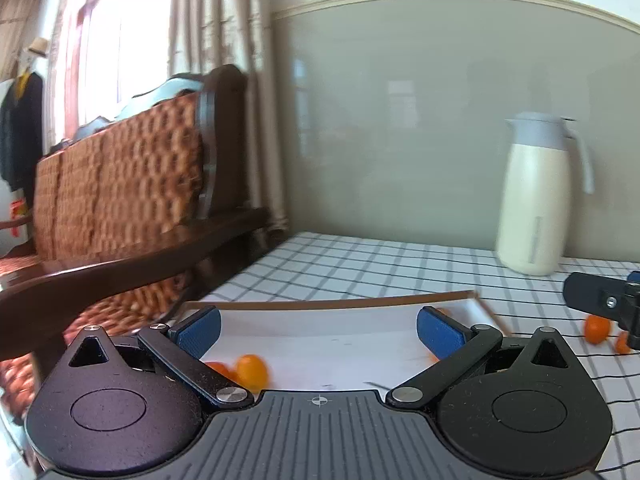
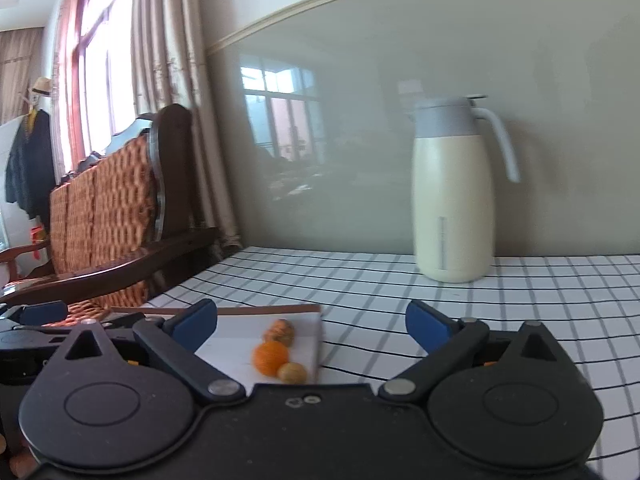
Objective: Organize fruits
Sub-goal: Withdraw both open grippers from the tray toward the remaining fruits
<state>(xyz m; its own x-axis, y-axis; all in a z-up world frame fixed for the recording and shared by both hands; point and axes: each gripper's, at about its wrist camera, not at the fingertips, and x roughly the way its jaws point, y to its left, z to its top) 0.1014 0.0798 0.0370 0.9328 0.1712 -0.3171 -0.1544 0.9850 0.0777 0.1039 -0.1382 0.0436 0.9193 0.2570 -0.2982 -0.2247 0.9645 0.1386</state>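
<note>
Orange, smooth-skinned little fruits (image 2: 270, 357) lie in a shallow white tray (image 1: 328, 344) with a brown rim on the checked counter (image 2: 520, 304), one beside a paler yellowish one (image 2: 292, 373) and a mottled one (image 2: 281, 331). Two more orange ones (image 1: 597, 329) sit loose on the cloth outside the tray. Left gripper (image 1: 319, 326) and right gripper (image 2: 311, 326) both have jaws spread wide, holding nothing, with a cream jug (image 2: 454, 196) near the wall

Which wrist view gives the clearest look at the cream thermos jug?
The right wrist view: the cream thermos jug stands whole and fairly sharp on the checked tablecloth, grey lid and handle fully visible. The left wrist view also shows the jug complete, but smaller, nearer the frame's right side and blurred.
</note>
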